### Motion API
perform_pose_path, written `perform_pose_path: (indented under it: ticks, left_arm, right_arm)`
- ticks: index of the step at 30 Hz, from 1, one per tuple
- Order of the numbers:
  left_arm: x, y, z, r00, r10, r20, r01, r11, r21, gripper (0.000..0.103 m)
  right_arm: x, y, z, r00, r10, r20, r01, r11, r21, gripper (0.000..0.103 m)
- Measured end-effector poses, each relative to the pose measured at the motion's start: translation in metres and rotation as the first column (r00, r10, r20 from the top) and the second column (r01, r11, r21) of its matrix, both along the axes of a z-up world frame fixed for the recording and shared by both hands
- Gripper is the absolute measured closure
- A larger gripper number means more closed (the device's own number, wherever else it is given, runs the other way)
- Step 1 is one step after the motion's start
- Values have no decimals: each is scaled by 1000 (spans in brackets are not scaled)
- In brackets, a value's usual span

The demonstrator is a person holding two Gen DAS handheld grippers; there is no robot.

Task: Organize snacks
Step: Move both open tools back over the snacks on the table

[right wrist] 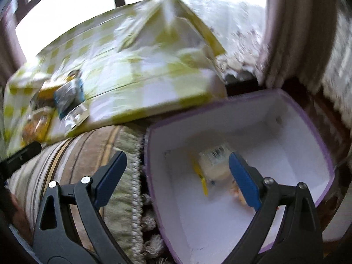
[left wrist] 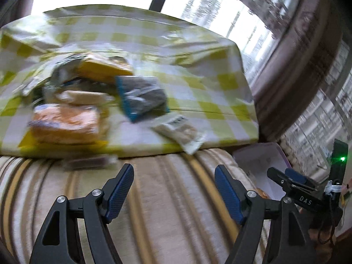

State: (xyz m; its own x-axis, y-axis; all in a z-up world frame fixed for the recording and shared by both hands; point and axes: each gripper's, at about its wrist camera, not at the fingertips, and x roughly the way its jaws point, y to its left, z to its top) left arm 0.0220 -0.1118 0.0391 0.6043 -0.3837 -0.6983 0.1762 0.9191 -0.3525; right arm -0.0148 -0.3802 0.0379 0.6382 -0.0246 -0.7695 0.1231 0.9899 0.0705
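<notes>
A pile of snack packets lies on a green-checked cloth (left wrist: 198, 70): an orange packet (left wrist: 66, 123), a dark teal-edged packet (left wrist: 143, 96), a pale clear packet (left wrist: 180, 132) and a yellow one (left wrist: 103, 68). A small dark bar (left wrist: 88, 162) lies on the striped cushion below them. My left gripper (left wrist: 173, 187) hangs open over that cushion, nothing between its fingers. My right gripper (right wrist: 176, 173) is open above the rim of a white box with purple edging (right wrist: 286, 118). In the box lies a pale packet with a barcode (right wrist: 213, 165). The right gripper also shows in the left wrist view (left wrist: 290, 180).
The striped cushion (right wrist: 72, 154) with a fringed edge (right wrist: 129, 176) sits left of the box. The snack pile (right wrist: 63, 101) appears far left in the right wrist view. Bright windows and curtains (left wrist: 297, 44) stand behind. Both views are motion-blurred.
</notes>
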Motion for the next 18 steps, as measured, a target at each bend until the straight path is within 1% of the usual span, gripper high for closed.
perform_pose_path:
  ticks: [1,3,4,6,7,9,10,13,16,18]
  left_arm:
    - [-1,5,0,1000,12,1,-12,1000,-1,27]
    - [-3,16,0,999,38,3,-38,999,-5,27]
    - [-4,20,0,999,47,4,-47,999,-8,27]
    - [-7,30,0,997,71,11,-71,997,-6,27]
    - [-8,33,0,997,80,13,-80,997,-6,27]
    - [-11,48,0,993,115,17,-114,993,-15,27]
    - [-12,53,0,991,130,17,-130,991,-20,27]
    - [-13,74,-2,983,184,14,-184,983,-20,27]
    - [-14,94,-6,972,235,6,-235,972,-30,27]
    - [-13,107,-8,965,264,-1,-264,964,-37,27]
  right_arm:
    - [3,7,3,1000,27,5,-27,999,-18,8]
    - [8,17,8,998,69,14,-69,998,6,8]
    - [13,27,12,994,104,17,-104,994,33,8]
    - [23,43,14,987,157,25,-158,987,37,7]
    - [30,55,13,981,190,27,-191,982,12,7]
    - [42,79,10,971,238,2,-238,970,-41,7]
    - [47,85,7,967,255,-3,-254,966,-50,7]
    - [64,114,0,946,323,-31,-324,939,-114,7]
    - [75,131,-5,934,355,-45,-358,917,-178,7]
    - [85,139,-8,927,370,-56,-374,906,-198,7]
